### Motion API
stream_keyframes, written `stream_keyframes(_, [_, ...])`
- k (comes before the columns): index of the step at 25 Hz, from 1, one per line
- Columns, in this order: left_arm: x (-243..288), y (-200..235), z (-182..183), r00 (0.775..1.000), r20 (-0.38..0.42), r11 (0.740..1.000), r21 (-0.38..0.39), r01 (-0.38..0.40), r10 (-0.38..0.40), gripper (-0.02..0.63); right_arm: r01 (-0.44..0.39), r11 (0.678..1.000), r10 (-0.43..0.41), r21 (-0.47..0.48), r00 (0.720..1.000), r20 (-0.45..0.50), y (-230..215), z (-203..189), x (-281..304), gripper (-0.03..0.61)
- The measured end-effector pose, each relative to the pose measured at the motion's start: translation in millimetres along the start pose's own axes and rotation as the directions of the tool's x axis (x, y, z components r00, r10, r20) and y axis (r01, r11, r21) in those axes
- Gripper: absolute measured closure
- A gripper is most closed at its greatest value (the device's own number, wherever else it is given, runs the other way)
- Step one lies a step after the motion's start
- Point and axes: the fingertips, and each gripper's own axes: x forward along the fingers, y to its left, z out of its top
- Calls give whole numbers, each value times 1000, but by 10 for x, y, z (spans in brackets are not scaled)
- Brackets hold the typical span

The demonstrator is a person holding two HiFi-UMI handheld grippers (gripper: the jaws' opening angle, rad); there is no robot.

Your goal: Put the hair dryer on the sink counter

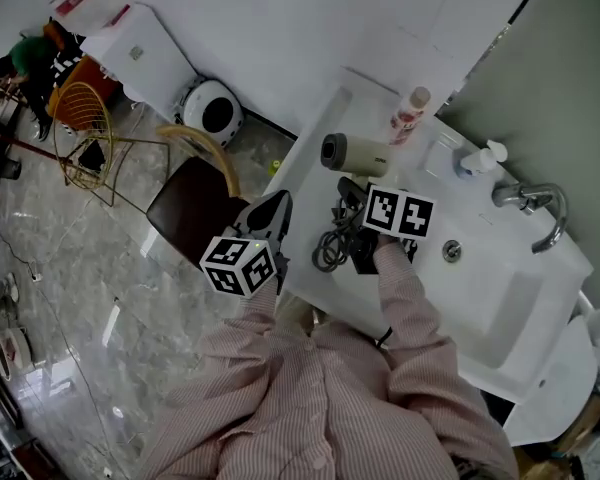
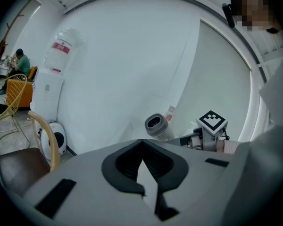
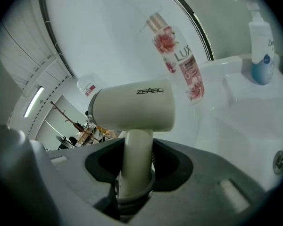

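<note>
A cream hair dryer (image 1: 358, 154) hangs over the left part of the white sink counter (image 1: 310, 258), its barrel lying level. My right gripper (image 1: 354, 196) is shut on its handle. In the right gripper view the handle (image 3: 137, 154) fills the gap between the jaws, with the barrel (image 3: 132, 108) just beyond. The dark cord (image 1: 330, 244) lies coiled on the counter beneath. Whether the dryer touches the counter I cannot tell. My left gripper (image 1: 277, 202) hovers at the counter's left edge, shut and holding nothing (image 2: 142, 143). From there I see the dryer's mouth (image 2: 155, 125).
A pink shampoo bottle (image 1: 410, 116) (image 3: 177, 55) and a white pump bottle (image 1: 480, 158) (image 3: 260, 46) stand at the back of the counter. The faucet (image 1: 535, 203) and basin (image 1: 480, 298) lie to the right. A brown chair (image 1: 195, 203) stands below the counter's left edge.
</note>
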Motion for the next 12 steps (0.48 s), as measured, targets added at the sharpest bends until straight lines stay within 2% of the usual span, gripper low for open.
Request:
stream_keyframes(8, [247,147,-111,997,-66,999,-28,43,-44,617,128,992,-127,4,989,-80,-236,-67,327,422])
stream_keyframes(12, [302,173,-176,994,-91,998,-38,56,-59,617,164,986,-162,13,981,-106,-290,-113,392,420])
